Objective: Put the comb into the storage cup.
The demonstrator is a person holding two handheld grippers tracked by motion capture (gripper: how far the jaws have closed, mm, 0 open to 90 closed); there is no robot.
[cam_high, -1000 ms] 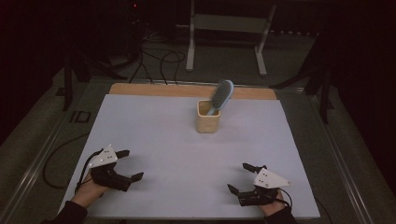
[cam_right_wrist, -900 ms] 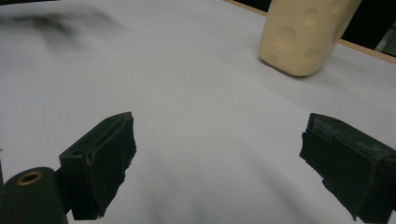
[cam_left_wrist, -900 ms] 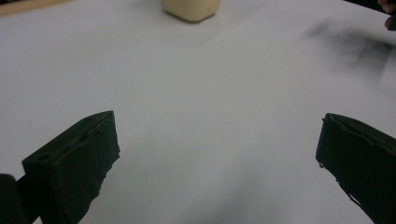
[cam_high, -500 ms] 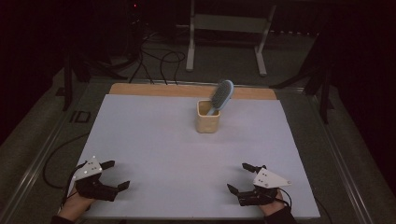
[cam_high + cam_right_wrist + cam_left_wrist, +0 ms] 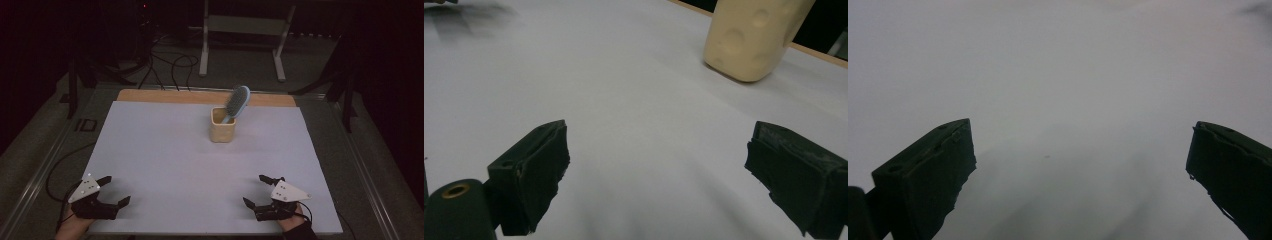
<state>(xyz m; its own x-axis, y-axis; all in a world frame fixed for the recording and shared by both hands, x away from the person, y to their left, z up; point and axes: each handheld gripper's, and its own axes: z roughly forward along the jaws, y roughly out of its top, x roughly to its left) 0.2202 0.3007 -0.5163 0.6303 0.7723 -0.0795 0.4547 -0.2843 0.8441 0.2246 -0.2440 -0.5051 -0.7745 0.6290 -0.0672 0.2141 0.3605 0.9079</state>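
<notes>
A cream cup (image 5: 222,129) stands at the back middle of the white table (image 5: 165,150), with a blue-grey hairbrush (image 5: 237,102) leaning out of it to the right. The cup (image 5: 756,37) also appears at the top right of the right gripper view. My left gripper (image 5: 115,190) rests at the near left corner, held by a hand, jaws spread wide and empty (image 5: 1078,165). Near the front right edge my right gripper (image 5: 256,189) is open too, nothing between its jaws (image 5: 656,165). Both grippers are far from the cup.
A wooden strip (image 5: 165,96) borders the table's far edge. Beyond it lie cables (image 5: 165,62) and a metal stand (image 5: 245,30) on a dark floor. A grey rail (image 5: 45,165) runs along the table's left side.
My left gripper has slid back and to the left, toward the near left corner. The right gripper, cup and brush have not moved.
</notes>
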